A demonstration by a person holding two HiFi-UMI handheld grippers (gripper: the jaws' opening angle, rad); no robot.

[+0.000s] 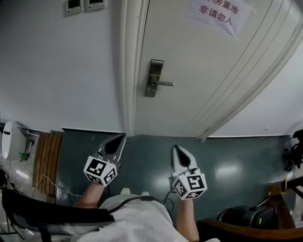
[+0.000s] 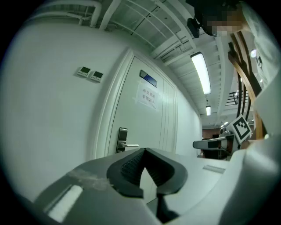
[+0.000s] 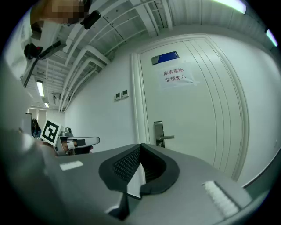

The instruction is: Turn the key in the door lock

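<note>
The white door [image 1: 199, 71] is closed, and its metal lock plate [image 1: 154, 78] carries a lever handle pointing right. I cannot make out a key in it. Both grippers are held low over the floor, well short of the door and pointing at it. My left gripper [image 1: 118, 138] is shut with nothing in it, below and left of the lock. My right gripper [image 1: 176, 149] is also shut and empty, below and right of it. The lock plate [image 2: 122, 139] stands far beyond the left gripper [image 2: 145, 150]. In the right gripper view the lock plate [image 3: 158, 134] is likewise far past the right gripper [image 3: 140, 146].
A paper notice [image 1: 215, 14] hangs on the door, and two small control panels [image 1: 85, 5] sit on the wall to its left. Wooden slats [image 1: 47, 160] and a white appliance [image 1: 9, 139] lie at the left. Dark furniture [image 1: 246, 217] stands at the lower right.
</note>
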